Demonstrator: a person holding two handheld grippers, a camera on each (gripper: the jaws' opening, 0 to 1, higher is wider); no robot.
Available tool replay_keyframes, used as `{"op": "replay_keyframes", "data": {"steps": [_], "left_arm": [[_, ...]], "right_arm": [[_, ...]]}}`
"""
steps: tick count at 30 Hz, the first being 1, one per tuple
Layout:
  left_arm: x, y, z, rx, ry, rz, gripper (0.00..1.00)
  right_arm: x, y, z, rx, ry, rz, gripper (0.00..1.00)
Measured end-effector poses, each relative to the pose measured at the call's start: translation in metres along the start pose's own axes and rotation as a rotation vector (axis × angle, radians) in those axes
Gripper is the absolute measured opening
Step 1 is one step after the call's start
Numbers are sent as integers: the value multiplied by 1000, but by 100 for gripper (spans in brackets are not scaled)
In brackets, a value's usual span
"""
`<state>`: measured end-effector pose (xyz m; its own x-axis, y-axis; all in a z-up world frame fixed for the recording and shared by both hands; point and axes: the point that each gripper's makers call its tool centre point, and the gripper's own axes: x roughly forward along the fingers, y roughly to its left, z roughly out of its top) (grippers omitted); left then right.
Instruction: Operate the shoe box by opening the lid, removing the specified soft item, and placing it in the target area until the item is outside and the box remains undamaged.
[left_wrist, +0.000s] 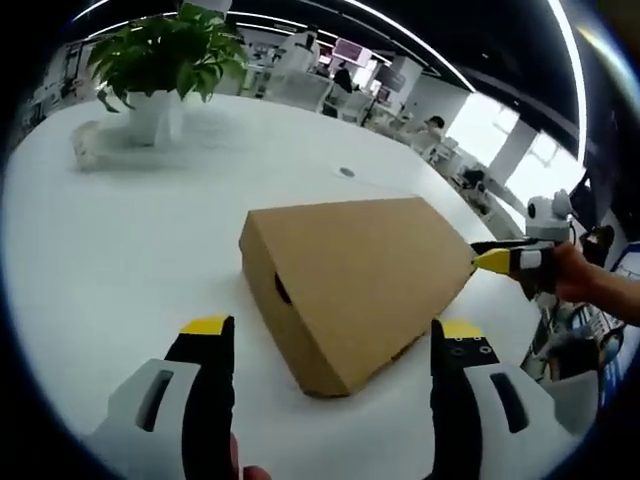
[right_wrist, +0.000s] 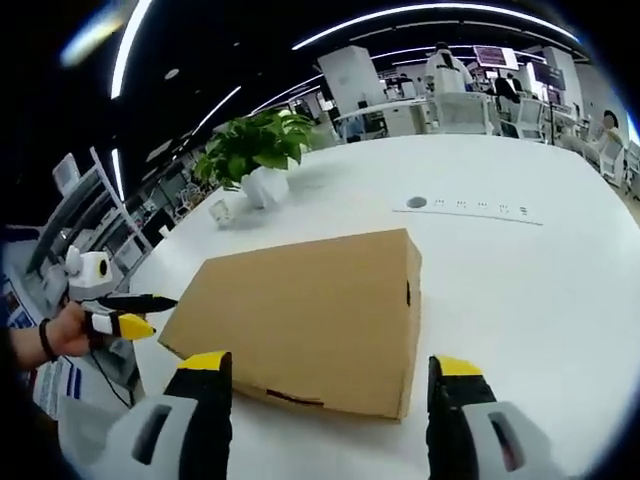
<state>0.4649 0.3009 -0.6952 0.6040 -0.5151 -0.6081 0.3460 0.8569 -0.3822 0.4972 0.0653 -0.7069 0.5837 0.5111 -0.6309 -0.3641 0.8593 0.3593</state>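
Shoe box (left_wrist: 355, 285), one, lid shut, on table (left_wrist: 120, 250). Two grippers beside box: left gripper (left_wrist: 335, 345), right gripper (right_wrist: 330, 375), jaws wide, holding nothing.

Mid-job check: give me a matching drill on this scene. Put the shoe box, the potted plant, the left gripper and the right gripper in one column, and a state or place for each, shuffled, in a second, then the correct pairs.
Things:
1. shoe box
2. potted plant
3. left gripper
4. right gripper

States or places:
A. far side of the table, in a white pot
B. open, at a side of the box with a dark hole in it
C. lid closed, lying on the table
D. open, at a long side of the box

Pairs: 1-C, 2-A, 3-B, 4-D
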Motion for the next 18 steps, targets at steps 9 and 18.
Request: {"op": "replay_keyframes", "data": {"steps": [9,18], "left_arm": [[17,3,-2,-11,27,-12,78],[33,-1,-11,12,78,-25,75]], "right_arm": [[12,-7,-3,2,31,3,78],[25,-5,-5,-1,59,19,77]]}}
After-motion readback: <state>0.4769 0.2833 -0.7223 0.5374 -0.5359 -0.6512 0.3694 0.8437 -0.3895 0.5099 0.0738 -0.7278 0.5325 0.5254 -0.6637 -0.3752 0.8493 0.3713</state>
